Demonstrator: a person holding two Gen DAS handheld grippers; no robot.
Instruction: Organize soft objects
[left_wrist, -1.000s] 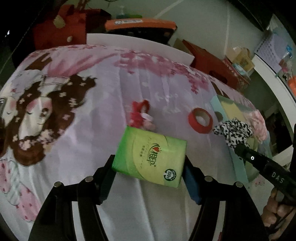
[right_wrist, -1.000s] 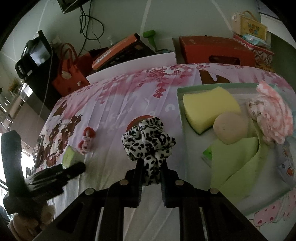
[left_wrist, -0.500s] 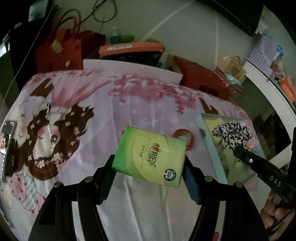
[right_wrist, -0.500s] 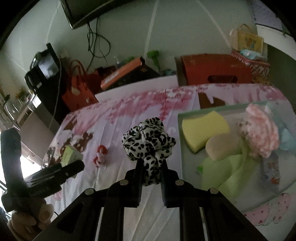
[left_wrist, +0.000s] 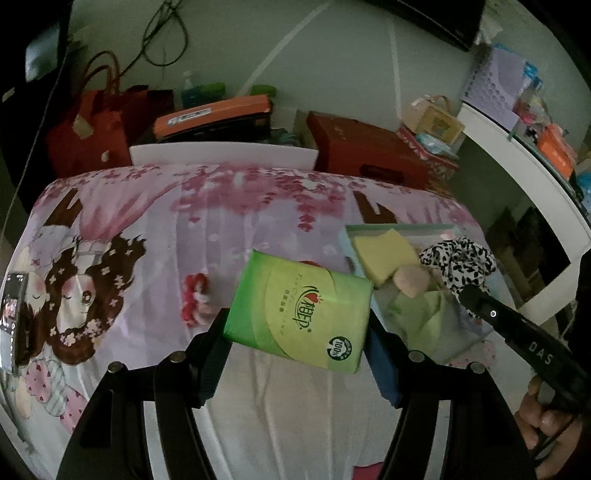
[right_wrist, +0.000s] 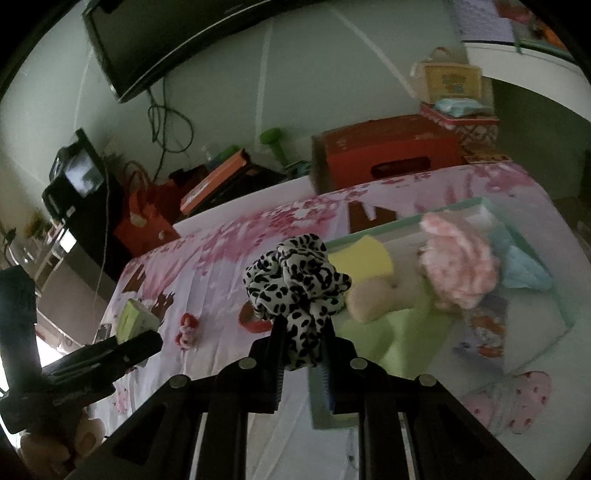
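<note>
Left gripper (left_wrist: 297, 334) clamps green tissue pack (left_wrist: 301, 312), held up over the pink bedsheet (left_wrist: 221, 221). Right gripper (right_wrist: 301, 336) pinches spotted scrunchie (right_wrist: 295, 275) above the tray edge (right_wrist: 532, 236); sponge (right_wrist: 360, 260), pink cloth (right_wrist: 460, 266) inside tray.

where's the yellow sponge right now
The yellow sponge lies in the tray's far-left corner, beside the beige round puff.
</note>
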